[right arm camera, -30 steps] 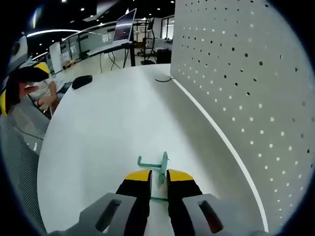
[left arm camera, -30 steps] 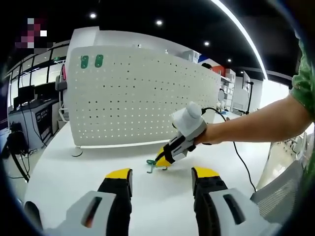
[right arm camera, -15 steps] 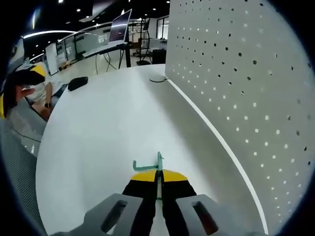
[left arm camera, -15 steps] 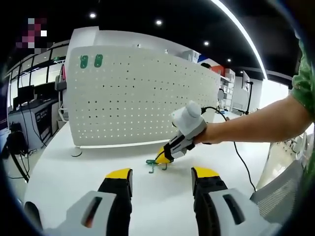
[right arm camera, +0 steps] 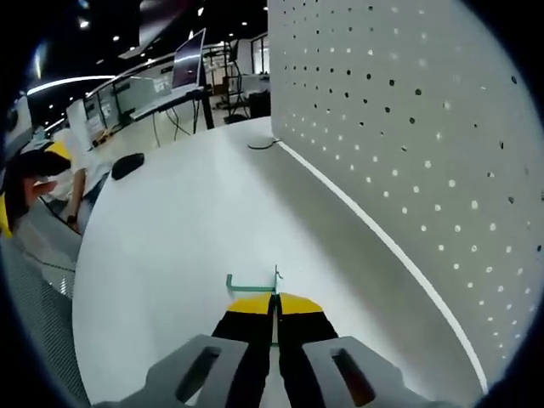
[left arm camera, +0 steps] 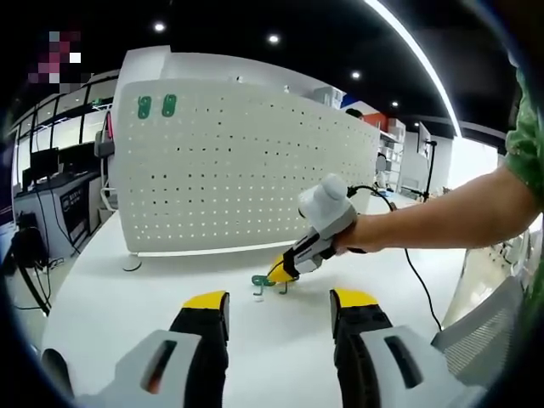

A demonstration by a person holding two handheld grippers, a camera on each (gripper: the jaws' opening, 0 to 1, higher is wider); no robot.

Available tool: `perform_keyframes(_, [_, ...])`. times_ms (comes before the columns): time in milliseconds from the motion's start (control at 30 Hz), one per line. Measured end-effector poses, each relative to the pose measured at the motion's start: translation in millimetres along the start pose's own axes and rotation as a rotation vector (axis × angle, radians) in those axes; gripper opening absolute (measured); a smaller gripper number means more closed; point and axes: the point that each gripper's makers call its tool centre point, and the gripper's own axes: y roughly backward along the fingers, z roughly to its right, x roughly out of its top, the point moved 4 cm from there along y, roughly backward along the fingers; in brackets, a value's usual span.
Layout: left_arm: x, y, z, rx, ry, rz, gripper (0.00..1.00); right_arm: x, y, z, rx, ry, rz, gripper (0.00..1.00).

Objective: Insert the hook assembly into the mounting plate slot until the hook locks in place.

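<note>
A small green hook (left arm camera: 263, 282) hangs just above the white table (left arm camera: 127, 306), pinched in my right gripper (left arm camera: 283, 272), which comes in from the right held by a hand. In the right gripper view the jaws of my right gripper (right arm camera: 274, 299) are shut on the green hook (right arm camera: 249, 283), whose bar sticks out to the left. The white perforated mounting plate (left arm camera: 246, 170) stands upright behind it, and fills the right side (right arm camera: 425, 127) of the right gripper view. My left gripper (left arm camera: 279, 299) stays low in front, open, nothing between its jaws.
Two green hooks (left arm camera: 156, 106) sit at the plate's upper left corner. A black cable (left arm camera: 408, 255) trails over the table at the right. A dark mouse (right arm camera: 127, 164) lies at the table's far edge. Desks with monitors stand beyond.
My right gripper shut on the green hook and lifted it slightly off the table, toward the plate. The left gripper has not moved.
</note>
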Motion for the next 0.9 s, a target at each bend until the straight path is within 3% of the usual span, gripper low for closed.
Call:
perform_keyframes(467, [0.5,-0.4,1.7,-0.006,-0.003,0.0,0.48,0.2,2.5,-10.0,0.017,-0.034,0.003,0.0])
perform_keyframes(667, [1.4,-0.3,1.3,-0.004,0.0,0.004,0.48,4.2,3.8,-13.1,0.029,-0.082,0.035,0.0])
perform_keyframes(900, [1.7,-0.5,0.0,-0.002,0.005,0.004,0.48,7.5,7.4,-19.3,0.035,-0.08,0.046,0.0])
